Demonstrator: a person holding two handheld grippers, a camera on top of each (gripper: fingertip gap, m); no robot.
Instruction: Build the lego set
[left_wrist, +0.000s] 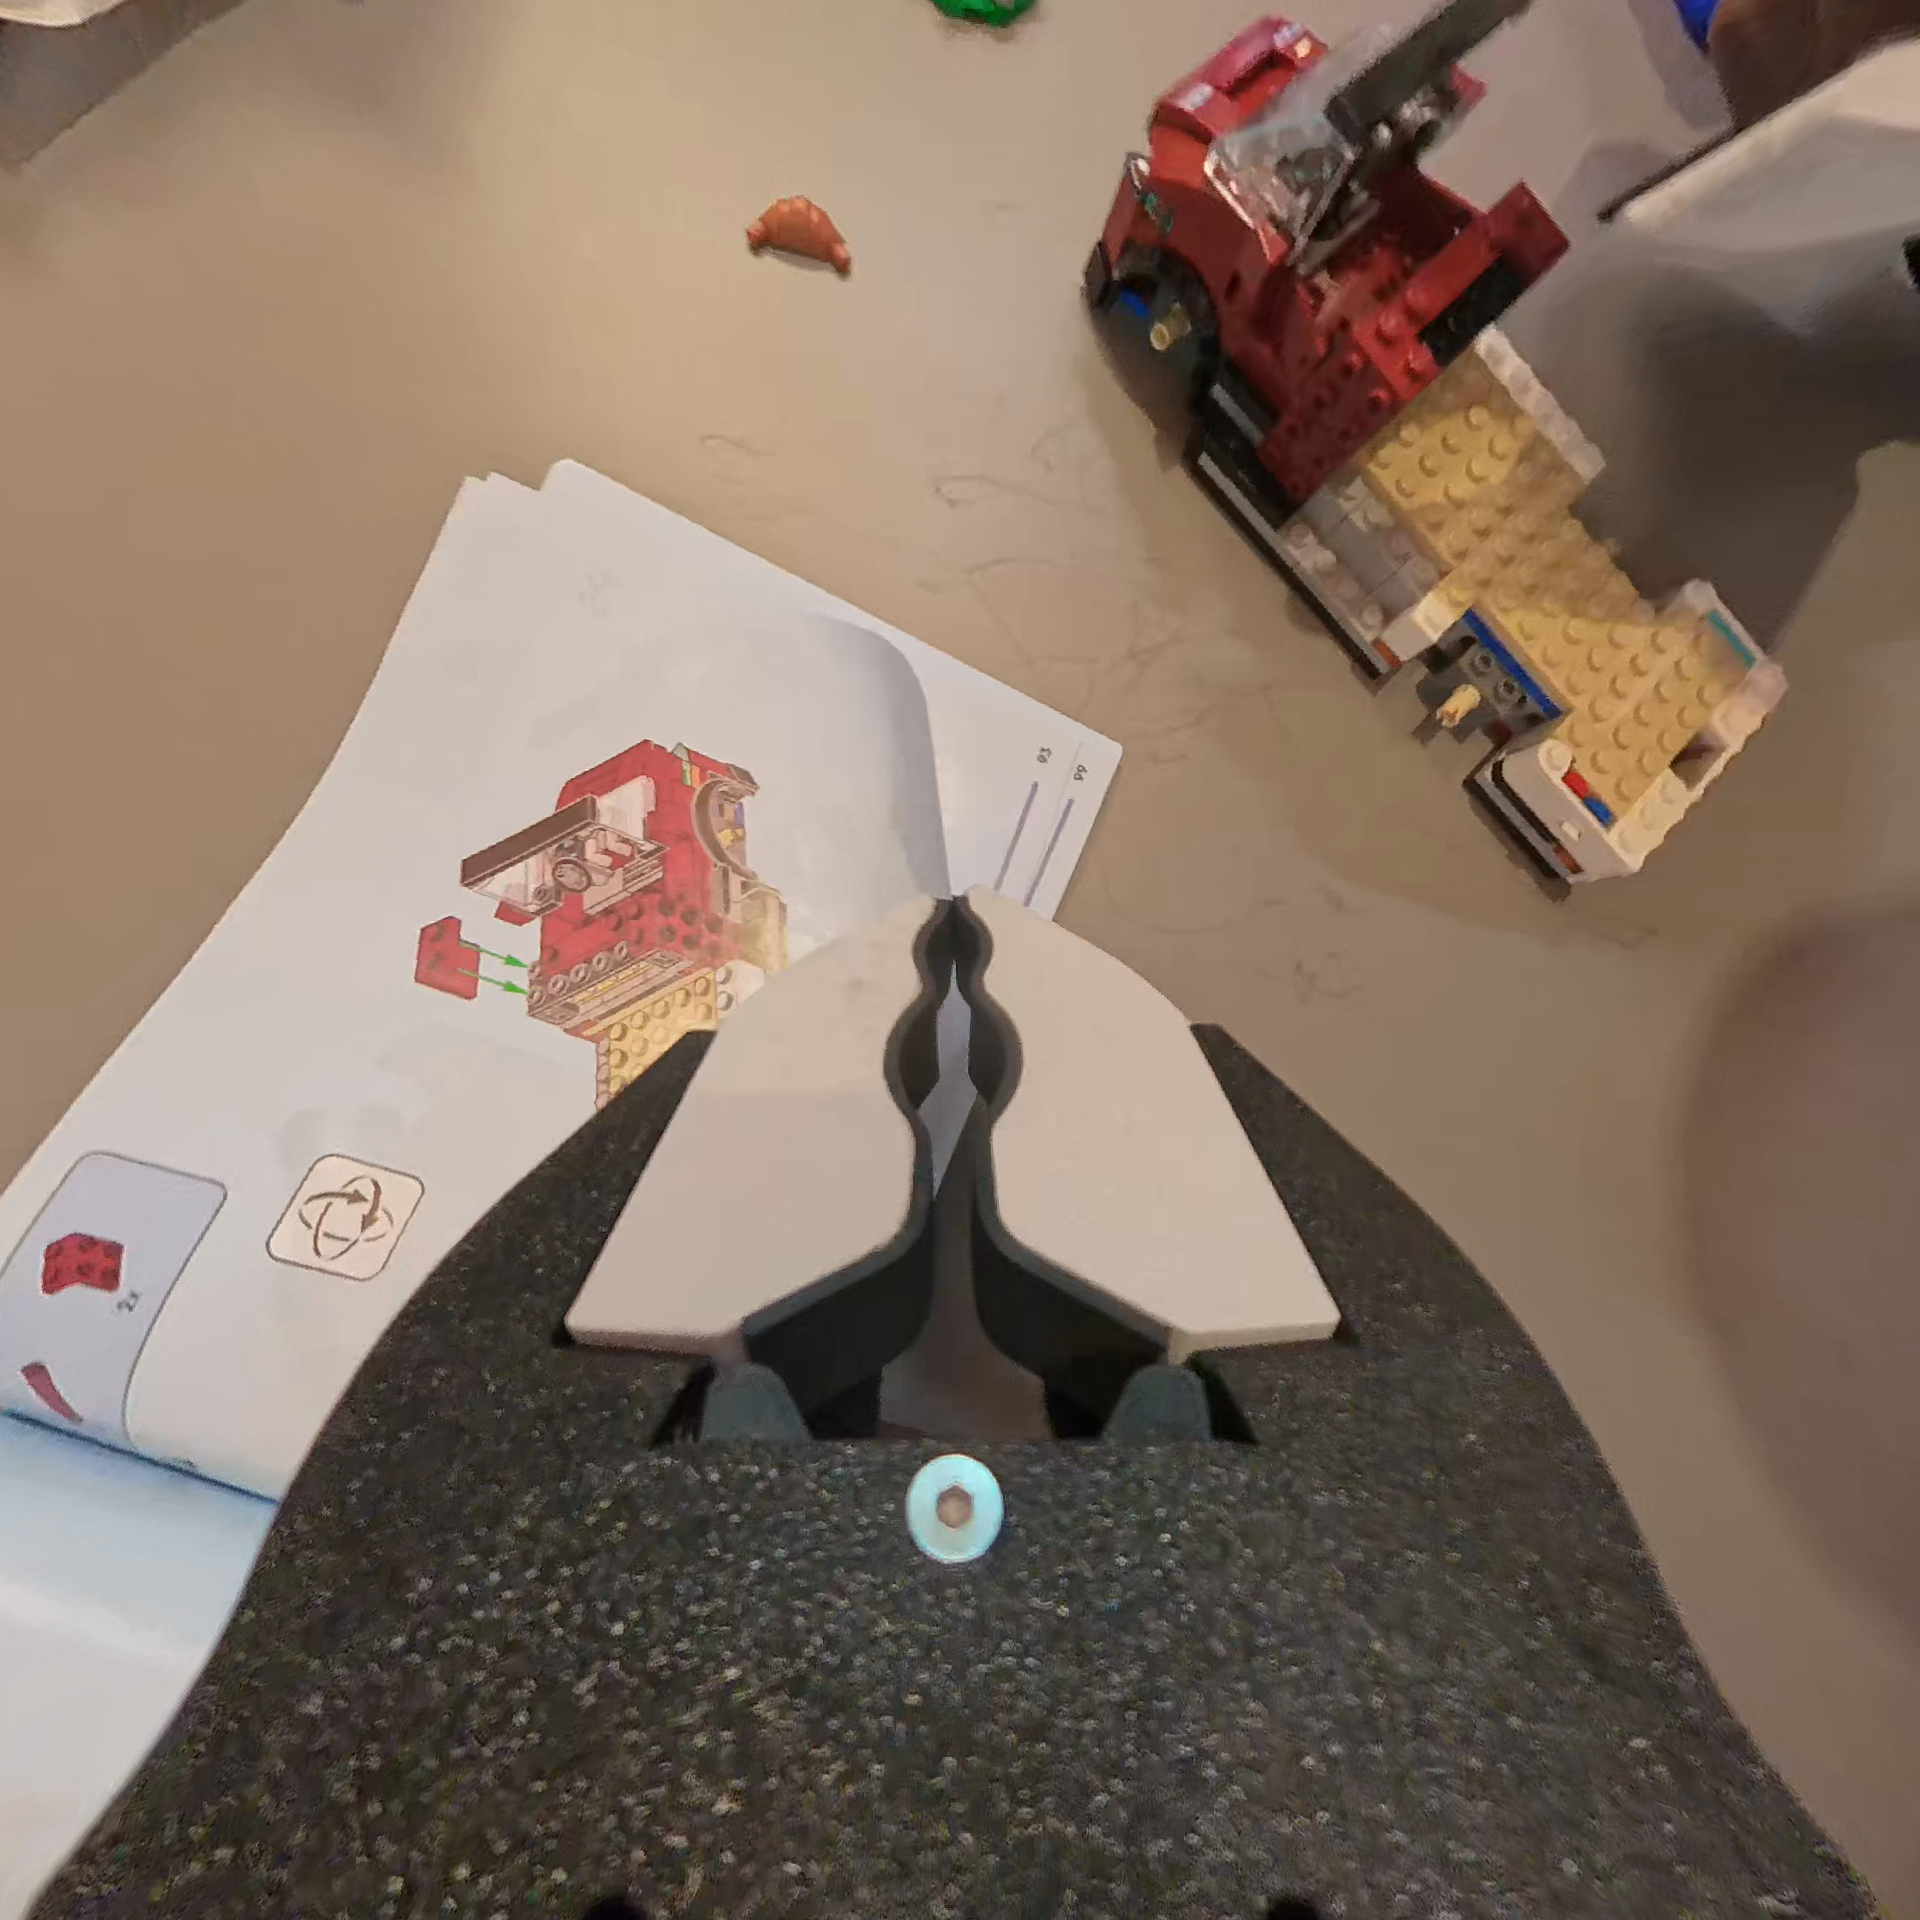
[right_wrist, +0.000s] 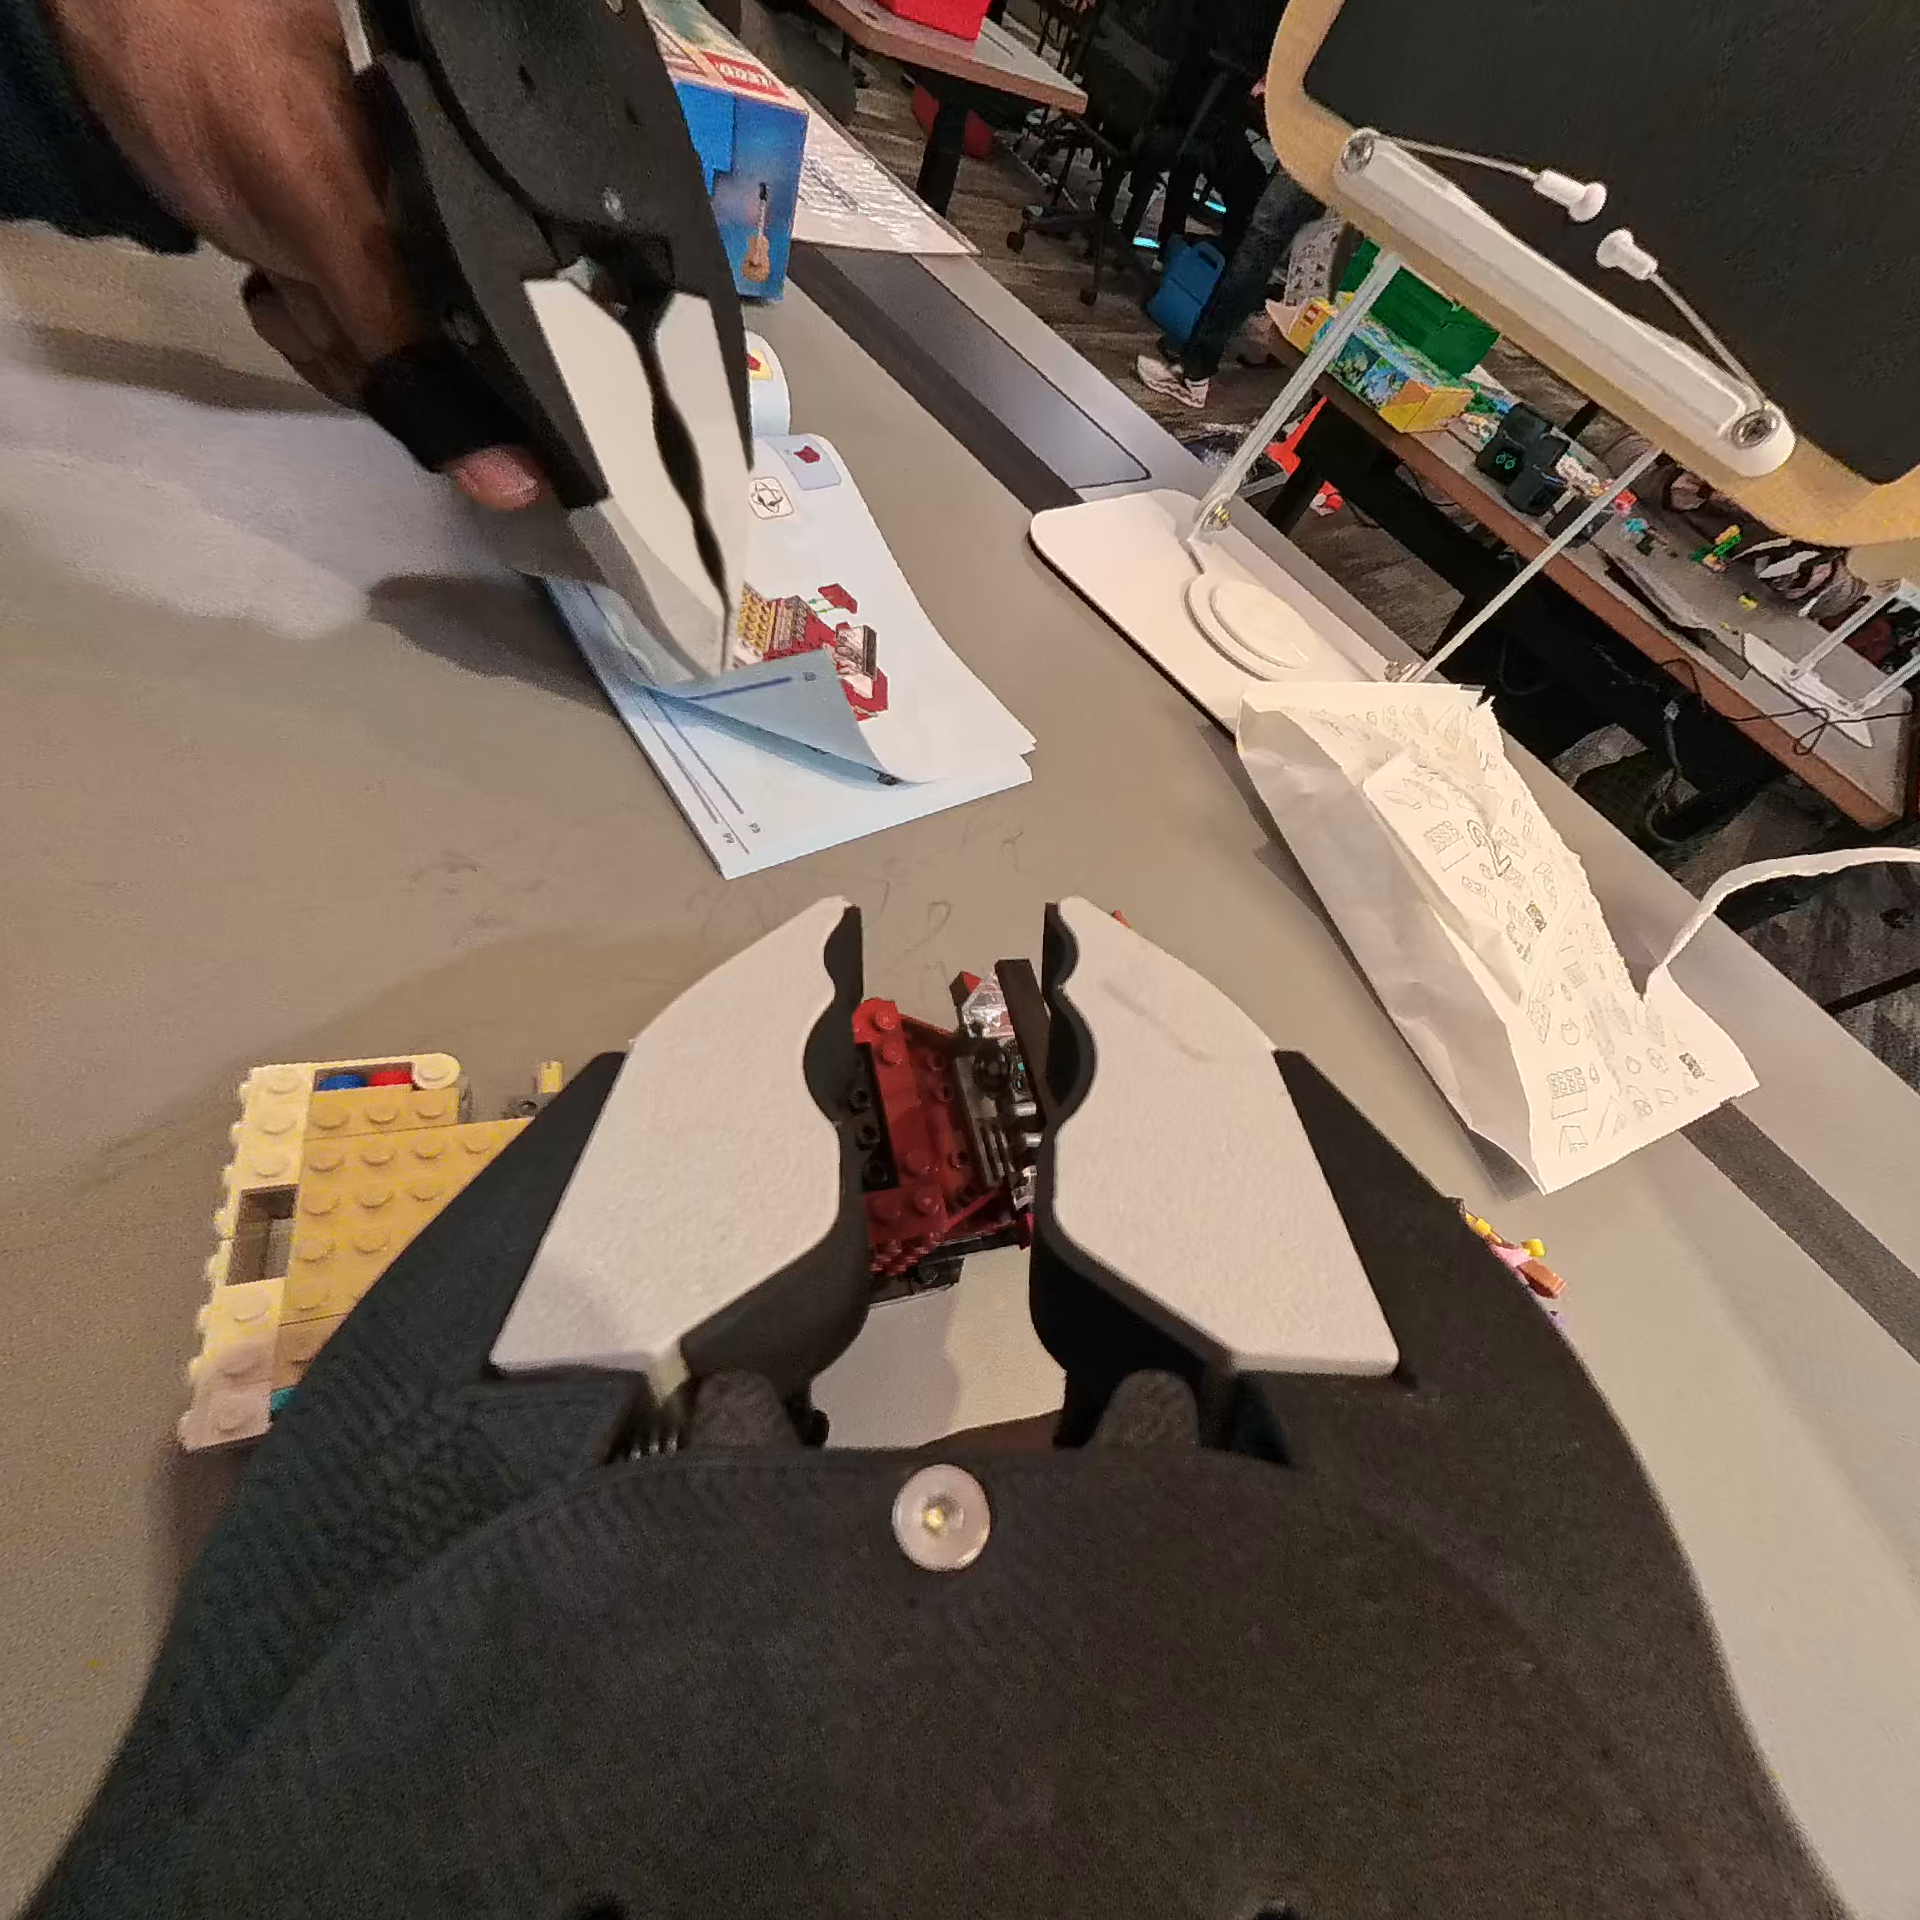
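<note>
My left gripper (left_wrist: 954, 909) is shut on the edge of a page of the open instruction booklet (left_wrist: 520, 727). The page curls up from the booklet to the fingertips. The right wrist view shows the same: the left gripper (right_wrist: 717, 644), held by a hand, lifts the page off the booklet (right_wrist: 862, 800). The half-built truck has a dark red cab (left_wrist: 1351, 343) and a tan studded bed (left_wrist: 1538, 623). My right gripper (right_wrist: 951, 925) is shut on the red cab (right_wrist: 925, 1122), with a pad against each side. The tan bed (right_wrist: 353, 1153) sticks out to its left.
A brown croissant piece (left_wrist: 800, 234) lies on the grey table beyond the booklet. A white paper bag (right_wrist: 1475, 914) and a white lamp base (right_wrist: 1164, 582) lie to the right near the table's edge. A blue box (right_wrist: 743, 145) stands at the back. Small loose pieces (right_wrist: 1517, 1257) lie beside my right gripper. Some 15 cm of space lies between my two pairs of fingers. My right gripper's tips are some 9 cm from the tan studded bed (left_wrist: 1538, 623).
</note>
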